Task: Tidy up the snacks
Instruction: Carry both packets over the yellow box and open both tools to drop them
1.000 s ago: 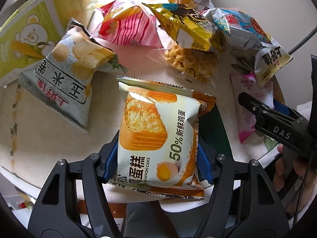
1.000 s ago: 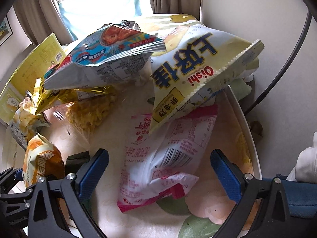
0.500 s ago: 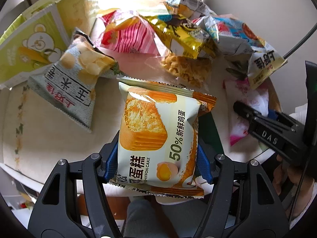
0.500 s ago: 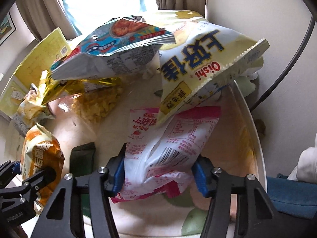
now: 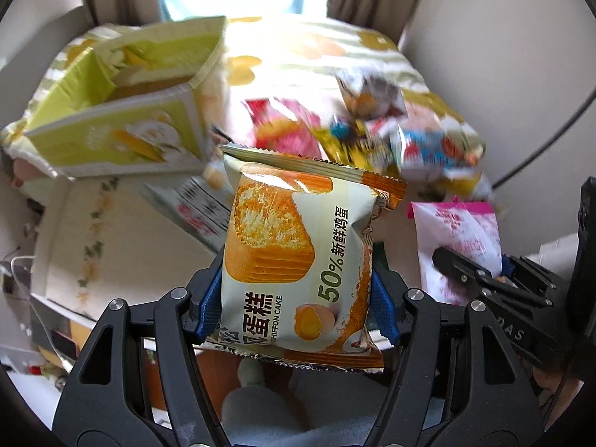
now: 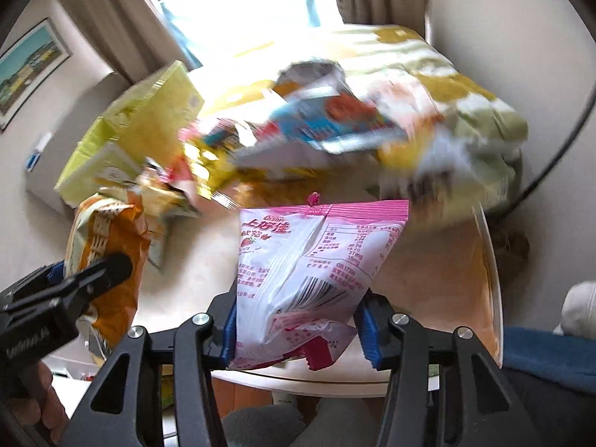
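Left wrist: left hand-held gripper [image 5: 296, 307] grasps cake packet [image 5: 298, 257]; right hand-held gripper [image 6: 300, 329] grasps pink bag [image 6: 309, 272]; pile blurred.

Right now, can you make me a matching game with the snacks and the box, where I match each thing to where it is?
Things:
1. chiffon cake packet
2. pink and white snack bag
3. green box
4. blue and white snack bag

Places:
A. lying in the pile at the back of the table
B. clamped in the left gripper
C. standing open on the left side of the table
D. clamped in the right gripper

Pairs: 1-B, 2-D, 3-C, 4-A
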`<state>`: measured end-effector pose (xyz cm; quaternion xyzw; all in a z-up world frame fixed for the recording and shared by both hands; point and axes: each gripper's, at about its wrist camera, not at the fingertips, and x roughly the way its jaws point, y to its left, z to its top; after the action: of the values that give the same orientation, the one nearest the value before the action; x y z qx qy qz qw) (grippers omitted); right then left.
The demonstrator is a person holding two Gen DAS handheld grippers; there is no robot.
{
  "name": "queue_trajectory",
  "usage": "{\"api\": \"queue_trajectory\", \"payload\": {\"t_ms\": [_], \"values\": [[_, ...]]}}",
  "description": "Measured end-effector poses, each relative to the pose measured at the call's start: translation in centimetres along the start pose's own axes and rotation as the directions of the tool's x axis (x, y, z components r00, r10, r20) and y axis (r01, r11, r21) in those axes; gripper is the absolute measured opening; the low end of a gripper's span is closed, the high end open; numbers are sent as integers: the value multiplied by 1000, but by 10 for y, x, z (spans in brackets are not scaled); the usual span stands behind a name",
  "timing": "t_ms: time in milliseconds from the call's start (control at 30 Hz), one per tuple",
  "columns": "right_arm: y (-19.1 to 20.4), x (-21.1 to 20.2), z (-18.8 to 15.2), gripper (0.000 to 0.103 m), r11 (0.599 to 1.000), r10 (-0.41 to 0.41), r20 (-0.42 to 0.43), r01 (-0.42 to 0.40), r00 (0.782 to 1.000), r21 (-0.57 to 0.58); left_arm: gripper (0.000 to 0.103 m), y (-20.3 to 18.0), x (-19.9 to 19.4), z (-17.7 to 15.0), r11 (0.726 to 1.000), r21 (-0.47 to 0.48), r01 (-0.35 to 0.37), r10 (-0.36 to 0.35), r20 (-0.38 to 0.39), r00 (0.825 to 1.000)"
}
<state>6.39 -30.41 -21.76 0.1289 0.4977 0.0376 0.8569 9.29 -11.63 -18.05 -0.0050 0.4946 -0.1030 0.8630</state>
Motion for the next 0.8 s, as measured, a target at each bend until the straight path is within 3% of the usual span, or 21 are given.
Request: {"api": "queue_trajectory", "payload": {"t_ms": [367, 567, 800], "values": [[69, -37, 78, 47, 984, 78, 133, -55, 988, -171, 63, 56, -35, 78, 997, -69, -27, 37, 144, 989], [120, -29, 128, 47, 972, 67, 175, -25, 982, -232, 63, 102, -40, 128, 997, -71, -25, 39, 207, 978], [181, 11, 176, 48, 959, 79, 172, -28, 982, -283, 63, 183, -28, 194, 996, -85, -38, 56, 216, 975]]}}
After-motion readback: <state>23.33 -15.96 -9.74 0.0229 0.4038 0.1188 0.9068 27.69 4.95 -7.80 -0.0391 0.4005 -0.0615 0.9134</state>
